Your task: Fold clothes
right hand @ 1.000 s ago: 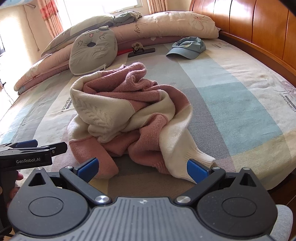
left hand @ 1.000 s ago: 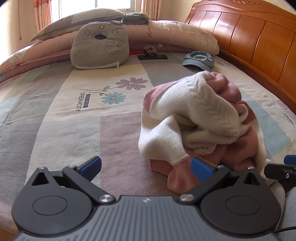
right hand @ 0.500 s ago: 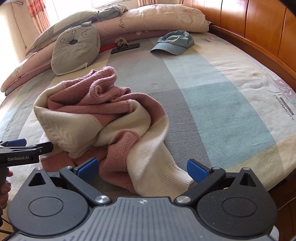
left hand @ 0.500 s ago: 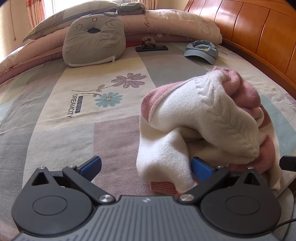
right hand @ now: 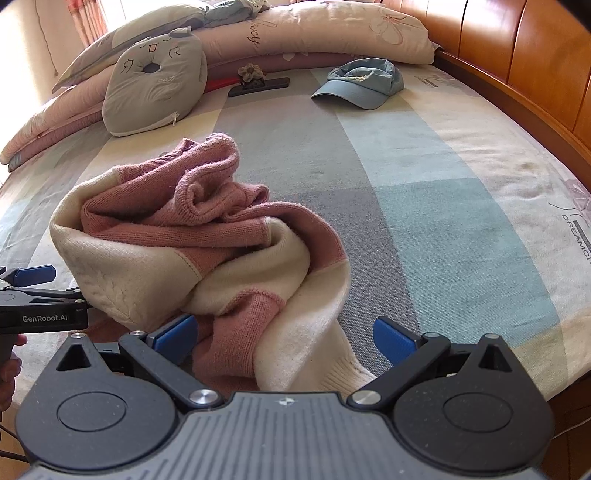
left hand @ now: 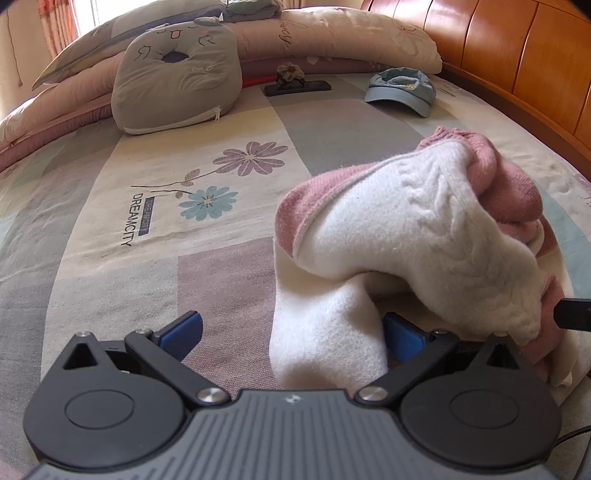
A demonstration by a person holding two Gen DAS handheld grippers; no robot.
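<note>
Fingers: left gripper (left hand: pixel 291 334) spread wide at the bottom of the left view, blue pads apart, a cream fold of the sweater (left hand: pixel 413 236) bulging between them; whether the cloth touches either pad is unclear. Right gripper (right hand: pixel 282 338) likewise wide apart at the bottom of the right view, pink and cream folds lying between its pads, nothing pinched.

Sweater: one, pink and cream knit, crumpled in a heap on the bed (right hand: pixel 443 192); centre right in the left view, centre left in the right view. Ribbed cuff runs under the right gripper's body and is cut off there.

Containers: none in view.

Other items on the bed, upper part of both views: grey cat cushion (left hand: pixel 177 81); blue cap (right hand: pixel 360 83); dark flat object with a small flower-shaped thing on it (right hand: pixel 256 83), too small to identify; rolled quilts and pillows (right hand: pixel 314 33) along the far edge. Wooden headboard (right hand: pixel 517 55), upper right.

Change from half a second ago: both grippers closer to the heap; sweater fills more of each view.

Partly seen: left gripper at the left edge of the right view, a hand (right hand: pixel 9 369) below it, mostly cut off.
</note>
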